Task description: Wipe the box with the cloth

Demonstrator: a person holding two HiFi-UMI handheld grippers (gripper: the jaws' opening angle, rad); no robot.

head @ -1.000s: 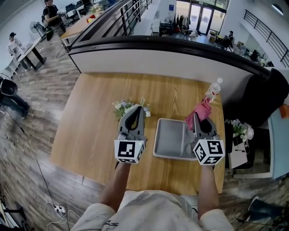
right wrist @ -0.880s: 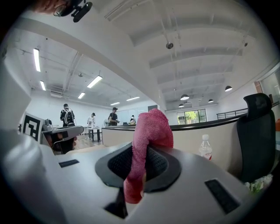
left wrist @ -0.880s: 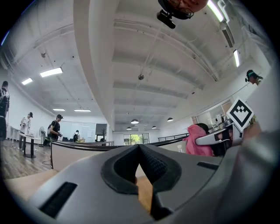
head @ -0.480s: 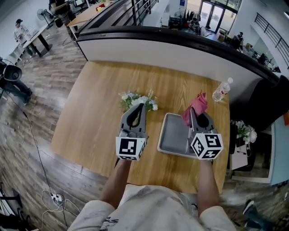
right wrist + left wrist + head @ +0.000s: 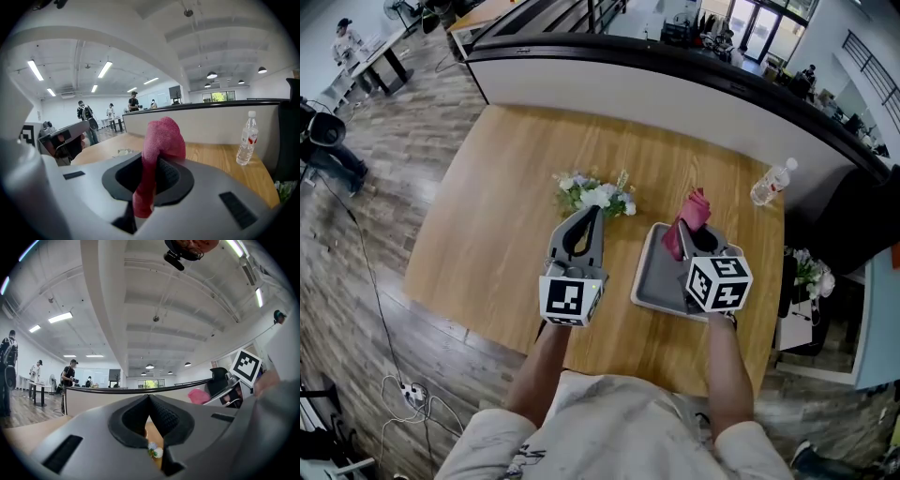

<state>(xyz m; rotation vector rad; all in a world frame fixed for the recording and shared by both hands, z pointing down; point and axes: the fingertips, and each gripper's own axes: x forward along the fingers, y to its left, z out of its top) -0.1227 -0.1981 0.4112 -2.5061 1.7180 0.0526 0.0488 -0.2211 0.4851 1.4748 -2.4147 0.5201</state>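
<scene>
Here, right tongs (image 5: 151, 160) clamp pink cloth (image 5: 163, 137); bottle (image 5: 247, 138) label print unreadable

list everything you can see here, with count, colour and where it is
table: 1, light wood, under everything
box: 1, grey, shallow, near right part of the table
cloth: 1, pink, over the box, gripped by the right tool
flowers: 1 bunch, white and green, on the table left of the box
bottle: 1, clear with a white cap, upright at the table's far right corner
chair: 1, black, off the table to the right
left tool: 1, grey, shut and empty, tips near the flowers
right tool: 1, grey, shut on the cloth, above the box
</scene>
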